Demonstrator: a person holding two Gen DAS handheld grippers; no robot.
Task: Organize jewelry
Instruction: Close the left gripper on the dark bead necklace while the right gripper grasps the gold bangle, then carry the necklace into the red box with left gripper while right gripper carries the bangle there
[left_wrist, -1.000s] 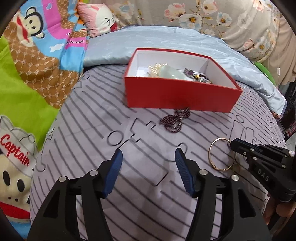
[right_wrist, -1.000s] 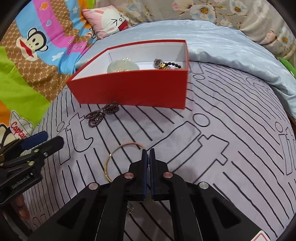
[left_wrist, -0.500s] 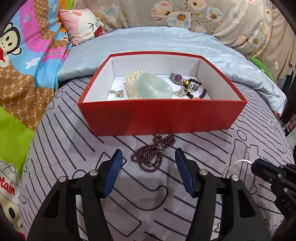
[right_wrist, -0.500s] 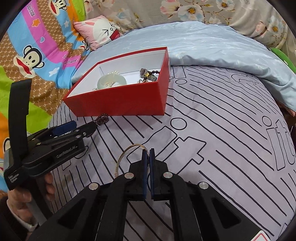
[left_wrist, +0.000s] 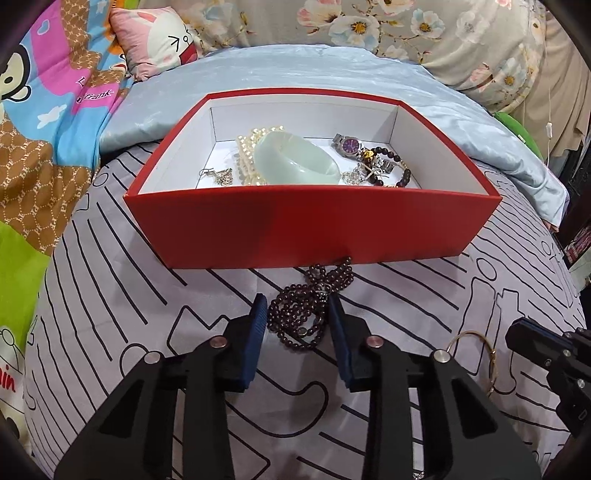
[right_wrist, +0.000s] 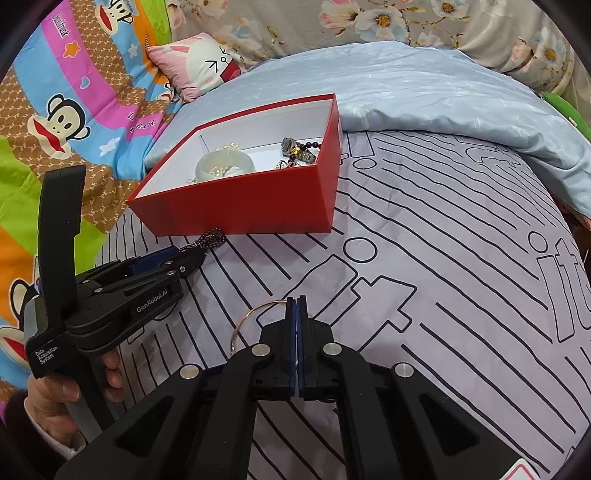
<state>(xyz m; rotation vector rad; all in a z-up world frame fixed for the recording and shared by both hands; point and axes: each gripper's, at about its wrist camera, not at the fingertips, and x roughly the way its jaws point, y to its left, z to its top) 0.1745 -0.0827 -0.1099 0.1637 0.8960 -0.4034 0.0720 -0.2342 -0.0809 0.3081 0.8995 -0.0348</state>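
Observation:
A dark purple bead necklace (left_wrist: 295, 317) lies bunched on the grey striped bedspread, just in front of the red box (left_wrist: 314, 225). My left gripper (left_wrist: 296, 301) straddles the necklace. Its jaws are closing with the beads between the blue pads, which are at the pile's edges. In the right wrist view, the left gripper (right_wrist: 195, 258) reaches the necklace (right_wrist: 212, 236) at the red box's (right_wrist: 240, 210) front wall. My right gripper (right_wrist: 296, 300) is shut on a thin gold bangle (right_wrist: 246, 316), also visible as a gold bangle (left_wrist: 471, 332) at the lower right in the left wrist view.
The box holds a pale jade bangle (left_wrist: 295, 162), pearls (left_wrist: 247, 155), a watch (left_wrist: 349, 144) and a dark bead bracelet (left_wrist: 402, 173). A light blue quilt (left_wrist: 295, 70) lies behind the box, with a cartoon blanket (left_wrist: 44, 122) on the left. A person's hand (right_wrist: 55, 398) grips the left handle.
The left gripper came forward to the box front, over the purple necklace, and its jaws narrowed around the beads. The right gripper stayed shut on the gold bangle.

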